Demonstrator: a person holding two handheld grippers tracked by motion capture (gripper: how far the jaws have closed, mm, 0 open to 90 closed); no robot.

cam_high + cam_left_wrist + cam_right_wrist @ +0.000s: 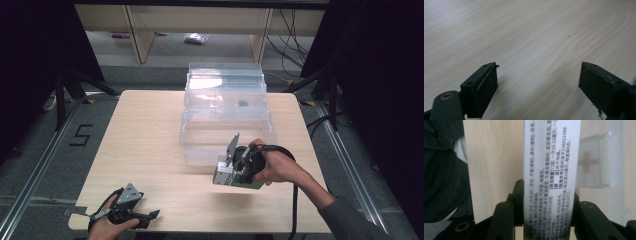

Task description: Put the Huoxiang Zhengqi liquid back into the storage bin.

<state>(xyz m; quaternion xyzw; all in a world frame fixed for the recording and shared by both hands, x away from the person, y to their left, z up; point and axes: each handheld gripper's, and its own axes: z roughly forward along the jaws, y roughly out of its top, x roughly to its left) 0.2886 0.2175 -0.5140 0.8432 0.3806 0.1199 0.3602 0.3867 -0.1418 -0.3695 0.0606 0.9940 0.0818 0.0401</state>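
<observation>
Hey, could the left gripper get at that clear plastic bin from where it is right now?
Probably yes: the left gripper is open and holds nothing, with bare table between it and the clear bin.

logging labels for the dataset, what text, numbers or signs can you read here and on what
"5": black numeral on the floor left of the table.
"Z36021588" and "10-15": on the white medicine box clamped in the right gripper; its remaining Chinese print is too fine to quote reliably.
Faint cross sign: on the clear plastic bin.
</observation>
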